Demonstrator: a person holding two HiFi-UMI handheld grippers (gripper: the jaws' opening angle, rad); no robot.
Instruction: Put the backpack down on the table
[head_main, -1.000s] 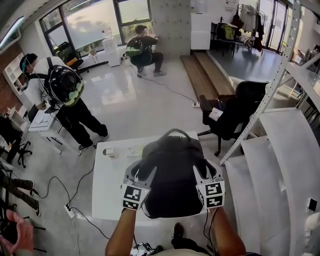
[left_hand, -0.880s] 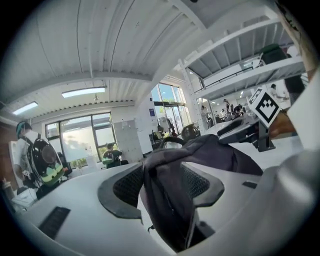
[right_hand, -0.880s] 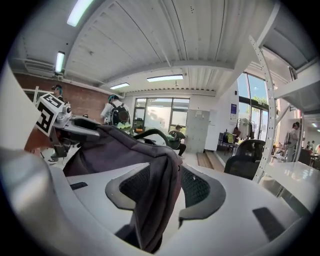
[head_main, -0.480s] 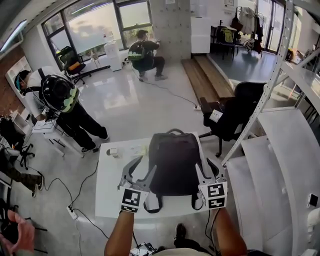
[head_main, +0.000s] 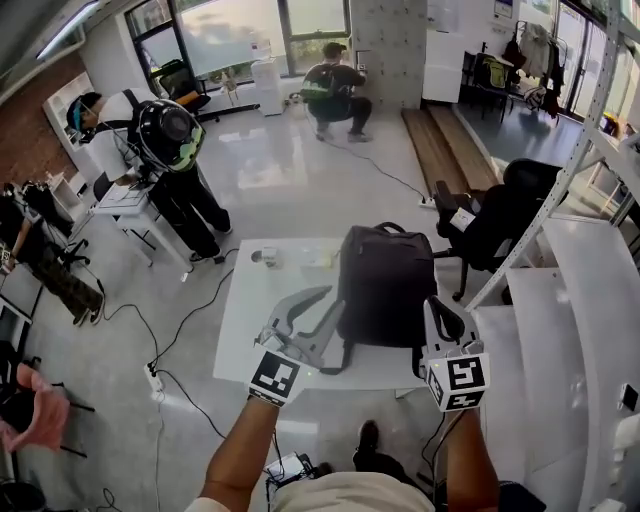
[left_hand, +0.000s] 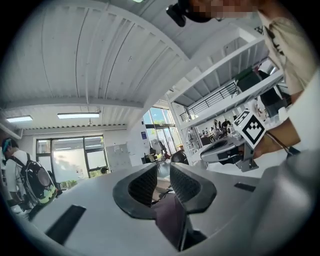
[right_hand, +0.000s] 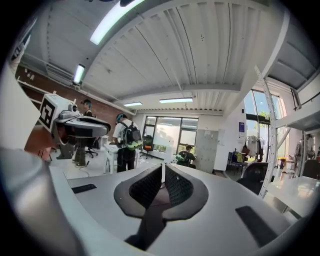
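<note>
Daylight from the tall windows (head_main: 240, 35) floods the room and glares off the glossy floor (head_main: 270, 165). The white tabletop (head_main: 245, 310) is bright, shadows soft. Ceiling strip lights (right_hand: 112, 20) glow; both gripper views bend strongly toward black corners.

Backpack (head_main: 385, 285) charcoal black, table (head_main: 255, 320) white — floor (head_main: 290, 190) pale glossy grey.

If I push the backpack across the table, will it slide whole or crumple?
The backpack lies flat with a boxy outline, so it probably slides whole. Its straps near the front edge of the table look floppy and may drag or snag. Lying flat, it is unlikely to tip.
</note>
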